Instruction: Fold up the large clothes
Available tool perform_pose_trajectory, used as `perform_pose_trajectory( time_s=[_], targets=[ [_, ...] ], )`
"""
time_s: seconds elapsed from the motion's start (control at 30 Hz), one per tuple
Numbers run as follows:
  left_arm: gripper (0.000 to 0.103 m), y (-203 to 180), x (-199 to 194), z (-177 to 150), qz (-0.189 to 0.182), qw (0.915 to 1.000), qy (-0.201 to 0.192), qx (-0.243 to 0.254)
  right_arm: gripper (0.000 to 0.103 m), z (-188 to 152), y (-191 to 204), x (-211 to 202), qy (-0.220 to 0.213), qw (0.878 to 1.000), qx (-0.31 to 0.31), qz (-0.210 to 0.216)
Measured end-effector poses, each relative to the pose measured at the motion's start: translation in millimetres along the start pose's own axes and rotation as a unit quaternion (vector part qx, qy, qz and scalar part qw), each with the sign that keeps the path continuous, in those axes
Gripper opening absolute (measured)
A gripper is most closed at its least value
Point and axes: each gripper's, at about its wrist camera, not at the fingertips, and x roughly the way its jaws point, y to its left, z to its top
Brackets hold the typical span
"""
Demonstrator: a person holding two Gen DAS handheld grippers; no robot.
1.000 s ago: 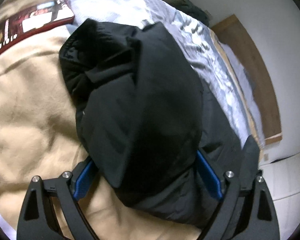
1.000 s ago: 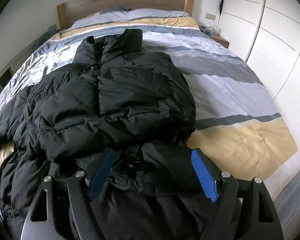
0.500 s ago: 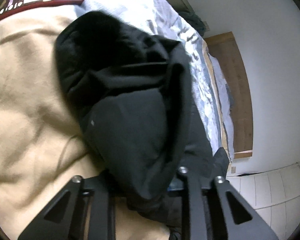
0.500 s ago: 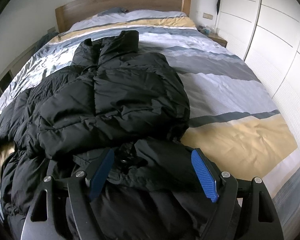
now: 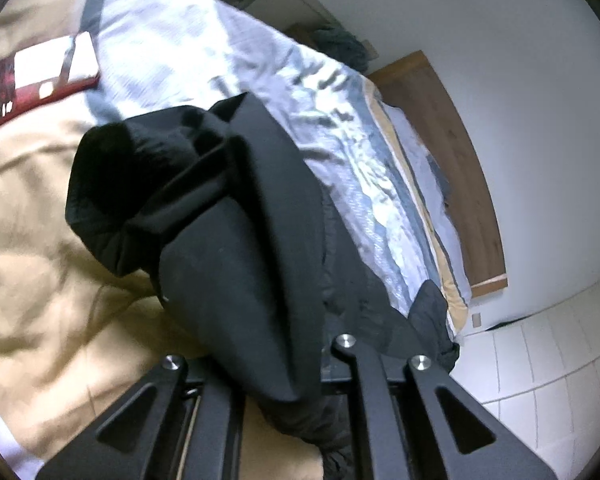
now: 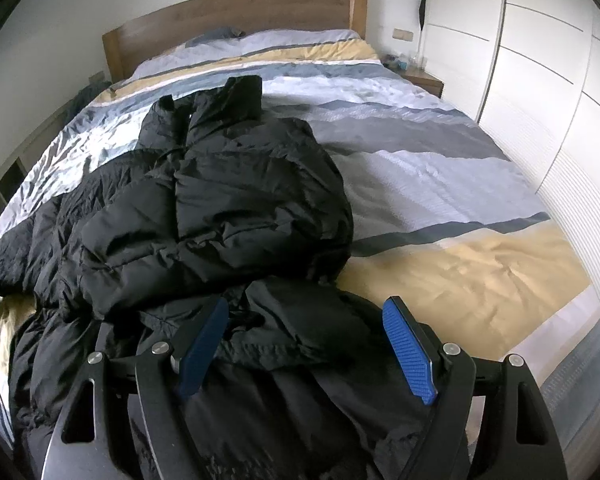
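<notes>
jacket: black puffer jacket (image 6: pixel 220 208) is lying crumpled on the bed (image 6: pixel 440 184), spreading from the foot end toward the wooden headboard (image 6: pixel 236 16); collar end is pointing at the headboard, one quilted panel is lying folded over the body.
sleeve: black sleeve/flap (image 5: pixel 236 240) of the jacket is hanging up off the tan stripe of the duvet, running down into the left tool.
left tool: left tool (image 5: pixel 276 392) is clamped tight on that flap; jaws have just been closing w/ the fabric between them, arms now standing near parallel, pads hidden by cloth.
right tool: right tool (image 6: pixel 304 344) is standing wide apart, blue pads (image 6: pixel 408 348) showing on both sides; hem fabric is bunching between them at the foot end, but the pads aren't pressing it, holding nothing.
bed: striped duvet, white/grey/tan bands; jacket is sitting left of centre as the right wrist cam sees it.
nightstand: small wooden nightstand (image 6: pixel 422 78) is standing beside the headboard, right side.
wardrobe: white wardrobe (image 6: pixel 540 60) is running along the bed's right side.
book: red-edged printed item (image 5: pixel 40 80) is lying on the duvet beyond the sleeve, details too blurred.
</notes>
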Motion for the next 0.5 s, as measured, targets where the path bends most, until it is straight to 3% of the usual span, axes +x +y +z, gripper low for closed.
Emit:
perform_pose_trajectory(
  time_s=[0.27, 0.5],
  targets=[
    [0.008, -54.1, -38.8, -22.0, -0.001, 0.9975, -0.009, 0.07, 0.079, 0.8, -16.2, -24.2, -0.023, 1.0, 0.015, 0.01],
    [0.008, -127.6, -65.0, -58.9, 0.0, 0.9876, -0.005, 0.157, 0.079, -4.4, -30.8, -45.7, -0.044, 0.998, 0.024, 0.026]
  ],
)
